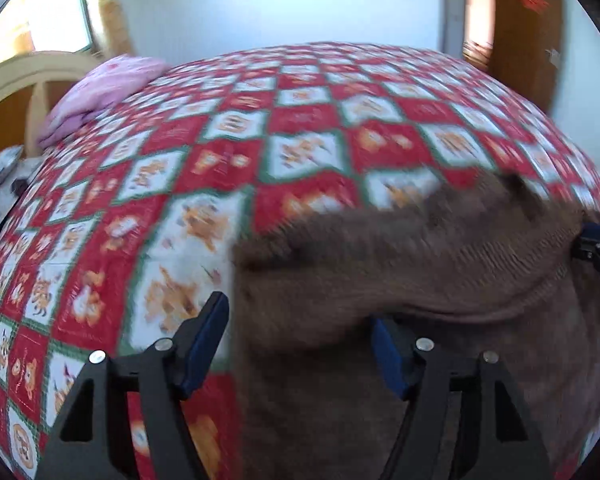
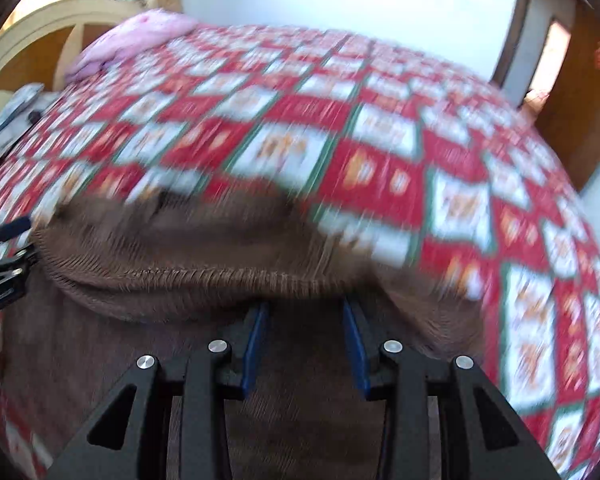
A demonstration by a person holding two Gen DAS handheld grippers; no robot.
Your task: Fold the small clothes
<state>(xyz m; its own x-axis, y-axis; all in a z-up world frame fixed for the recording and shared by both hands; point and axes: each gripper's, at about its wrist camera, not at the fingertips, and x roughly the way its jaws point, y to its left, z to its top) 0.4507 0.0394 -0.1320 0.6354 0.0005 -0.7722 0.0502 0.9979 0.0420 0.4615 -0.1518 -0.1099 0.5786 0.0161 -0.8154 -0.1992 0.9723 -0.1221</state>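
A brown knit garment (image 1: 440, 264) lies on the bed, its ribbed hem folded over toward me; it also shows in the right wrist view (image 2: 172, 248). My left gripper (image 1: 300, 320) is open at the garment's left edge, with the left finger over the bedspread and the right fingertip hidden under the brown fold. My right gripper (image 2: 305, 312) is open over the garment's right part, its fingertips tucked just under the folded hem. Each gripper shows at the edge of the other's view. Both views are motion-blurred.
A red, white and green patchwork bedspread (image 1: 260, 152) covers the bed. A pink folded cloth (image 1: 104, 92) lies at the far left by a cream headboard (image 1: 16, 76). A white wall and a wooden door (image 1: 528, 32) stand beyond.
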